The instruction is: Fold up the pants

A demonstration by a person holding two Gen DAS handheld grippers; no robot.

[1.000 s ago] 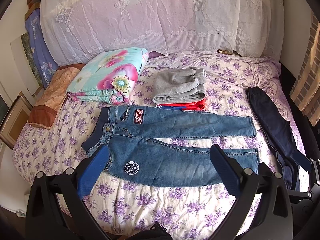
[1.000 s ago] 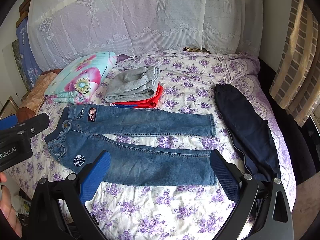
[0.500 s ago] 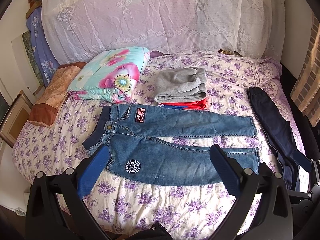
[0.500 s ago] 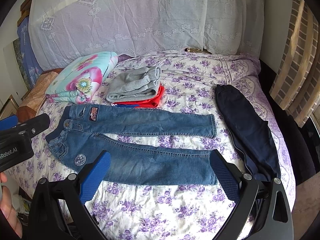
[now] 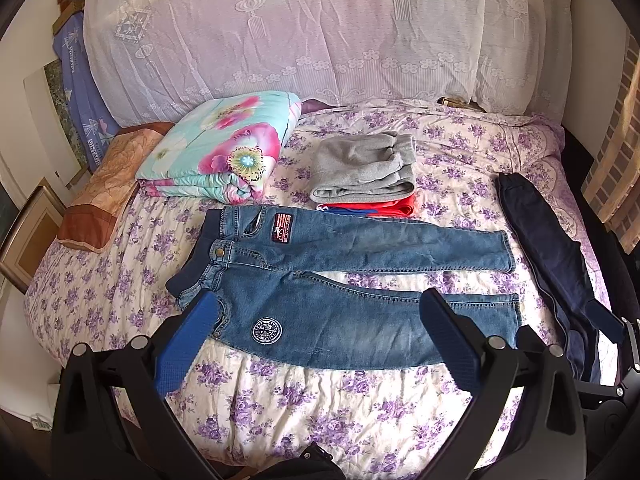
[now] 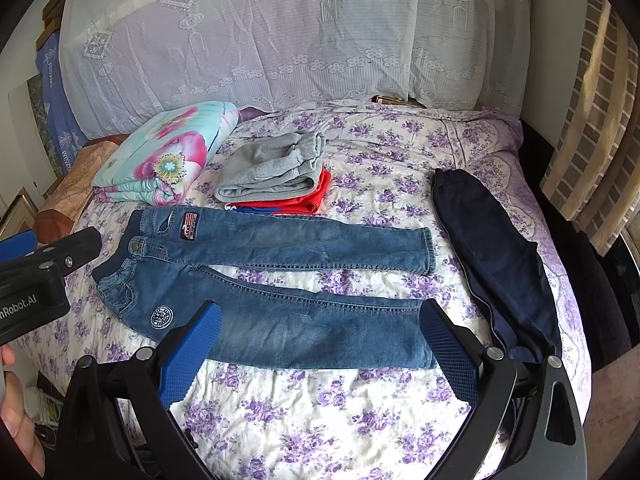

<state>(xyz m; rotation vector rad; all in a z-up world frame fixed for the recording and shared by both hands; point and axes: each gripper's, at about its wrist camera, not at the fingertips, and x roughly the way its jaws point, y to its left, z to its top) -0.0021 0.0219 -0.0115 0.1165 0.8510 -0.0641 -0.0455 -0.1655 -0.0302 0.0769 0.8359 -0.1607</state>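
Observation:
Blue jeans (image 5: 340,276) (image 6: 280,280) lie flat on the floral bed, waist to the left, both legs spread toward the right. My left gripper (image 5: 320,344) hovers open over the near leg, close to the waist and its round patch. My right gripper (image 6: 320,348) hangs open above the near leg's lower half. Neither holds anything. The left gripper's body (image 6: 36,280) shows at the left edge of the right wrist view, with a hand (image 6: 16,420) below it.
Dark navy pants (image 5: 552,272) (image 6: 496,264) lie along the bed's right side. A folded grey garment on red clothes (image 5: 364,176) (image 6: 272,172) sits behind the jeans. A folded floral quilt (image 5: 220,152) lies at back left. A lace-covered pillow (image 5: 320,32) stands behind.
Both views have risen and pulled back slightly, so the jeans sit a little lower in frame. The jeans have not moved and both grippers stay open.

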